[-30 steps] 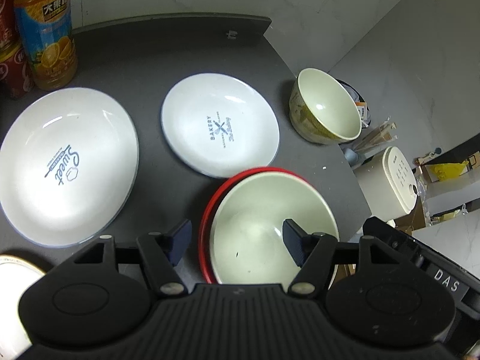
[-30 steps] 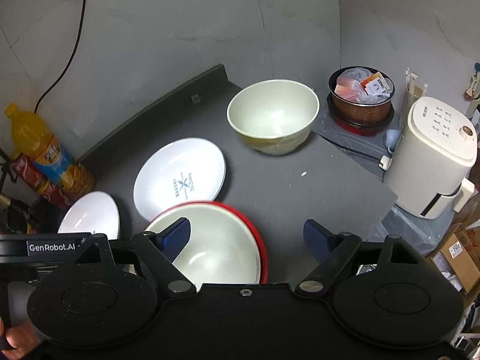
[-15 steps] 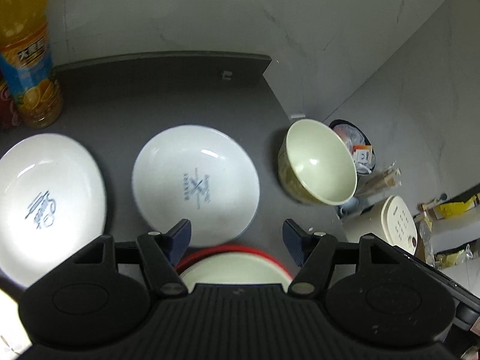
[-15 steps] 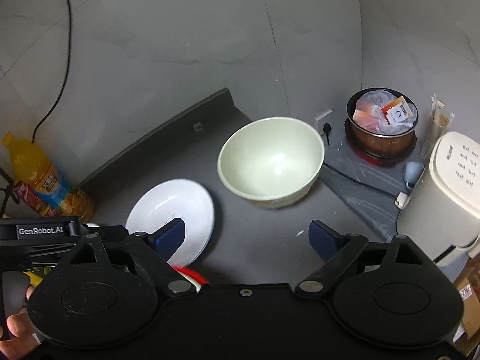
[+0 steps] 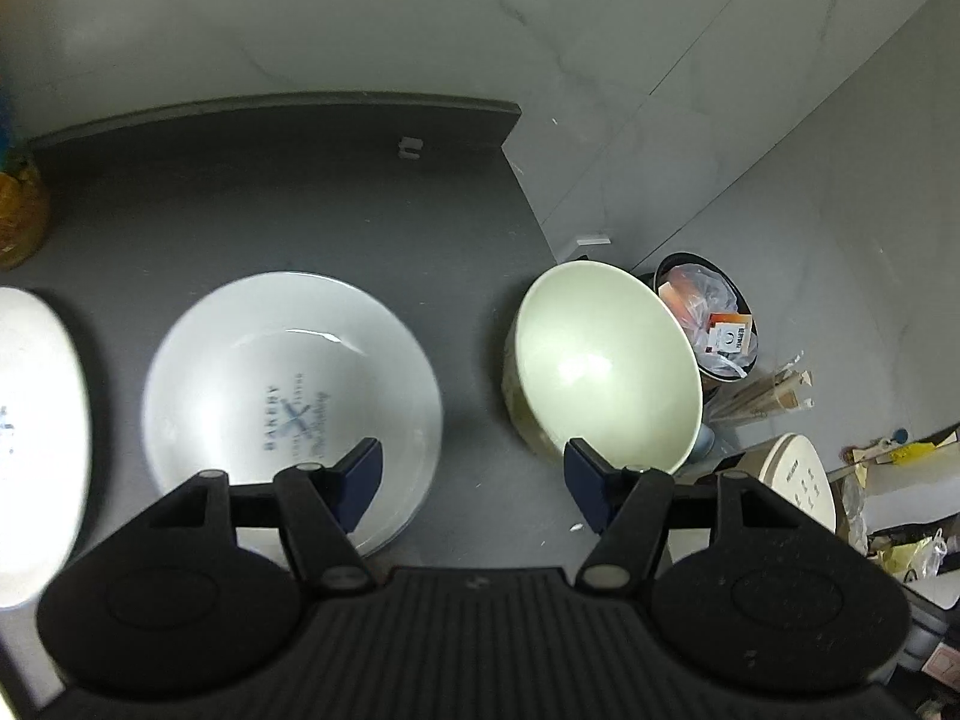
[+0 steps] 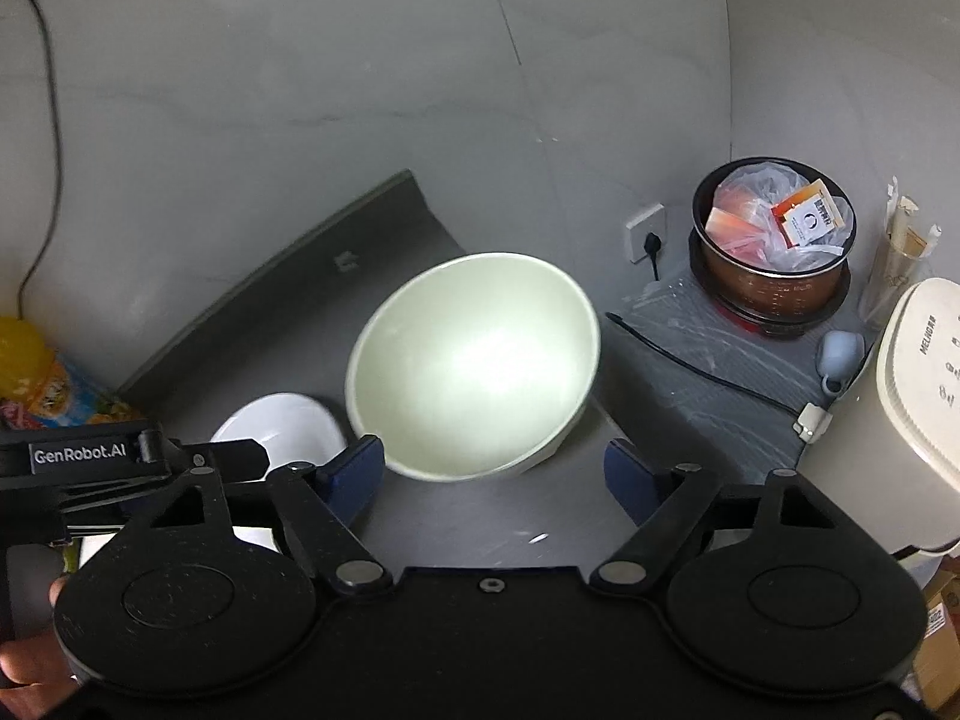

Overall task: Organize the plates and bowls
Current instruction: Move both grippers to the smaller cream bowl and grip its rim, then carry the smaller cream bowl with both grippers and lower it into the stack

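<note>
A cream bowl [image 6: 474,360] stands on the dark grey counter [image 5: 240,210], near its right end [image 5: 606,360]. My right gripper [image 6: 495,477] hangs just in front of this bowl; its jaws are closing and only the bowl's near wall lies between them, untouched. My left gripper [image 5: 471,480] is open over the bare counter between the bowl and a white plate [image 5: 294,396] printed "BAKERY". A second white plate [image 5: 36,438] shows at the left edge. The left gripper's body [image 6: 78,459] shows at the left of the right wrist view, over the white plate [image 6: 282,429].
Right of the counter, lower down, sit a brown pot [image 6: 774,240] stuffed with bags, a cream rice cooker [image 6: 900,414], a black cable [image 6: 702,372] and a wall socket [image 6: 645,231]. An orange juice bottle [image 6: 30,378] stands at the counter's left. A grey wall lies behind.
Both grippers have moved forward and right across the counter. The red-rimmed bowl has dropped out of view, and the cream bowl now looms close. The right jaws stand narrower than before.
</note>
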Tool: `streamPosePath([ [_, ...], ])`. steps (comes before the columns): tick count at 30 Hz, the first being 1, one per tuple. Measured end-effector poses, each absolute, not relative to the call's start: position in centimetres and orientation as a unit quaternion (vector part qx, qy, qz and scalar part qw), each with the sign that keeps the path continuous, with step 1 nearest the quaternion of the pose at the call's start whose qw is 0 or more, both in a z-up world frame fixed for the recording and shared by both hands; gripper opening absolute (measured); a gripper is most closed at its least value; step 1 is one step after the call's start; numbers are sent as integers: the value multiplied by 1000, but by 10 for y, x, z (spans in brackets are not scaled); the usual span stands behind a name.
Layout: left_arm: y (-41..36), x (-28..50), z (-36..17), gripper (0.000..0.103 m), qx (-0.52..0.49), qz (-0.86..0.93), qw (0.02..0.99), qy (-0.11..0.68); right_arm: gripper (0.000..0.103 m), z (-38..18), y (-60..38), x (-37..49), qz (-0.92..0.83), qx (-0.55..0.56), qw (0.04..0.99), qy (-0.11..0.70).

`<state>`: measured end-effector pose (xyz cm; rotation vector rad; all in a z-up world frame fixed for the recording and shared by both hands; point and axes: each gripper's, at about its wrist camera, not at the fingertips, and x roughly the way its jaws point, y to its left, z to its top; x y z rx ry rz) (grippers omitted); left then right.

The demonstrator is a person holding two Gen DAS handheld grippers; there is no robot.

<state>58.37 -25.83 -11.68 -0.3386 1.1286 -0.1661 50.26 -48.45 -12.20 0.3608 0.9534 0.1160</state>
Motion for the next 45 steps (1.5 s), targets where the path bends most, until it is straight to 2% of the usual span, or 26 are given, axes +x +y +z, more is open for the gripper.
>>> streamPosePath([
  [13, -293, 628, -154, 61, -171, -52, 813, 554, 63, -169, -502, 551, 61, 177, 838, 513],
  [18, -306, 638, -165, 59, -161, -44, 820, 547, 53, -187, -509, 559, 55, 194, 820, 536],
  [22, -310, 646, -180, 48, -165, -38, 806, 568, 52, -190, -508, 563, 63, 195, 814, 543],
  [24, -314, 648, -186, 43, -159, -37, 800, 578, 43, -191, -505, 566, 73, 194, 811, 547],
  [28, -320, 652, -196, 21, -163, -46, 784, 597, 27, -195, -500, 572, 87, 206, 805, 550],
  [32, -325, 653, -200, 11, -151, -36, 780, 606, 25, -195, -497, 571, 85, 191, 810, 548],
  [45, -319, 616, -163, 11, -150, -61, 798, 580, 24, -156, -497, 526, 75, 211, 834, 505],
])
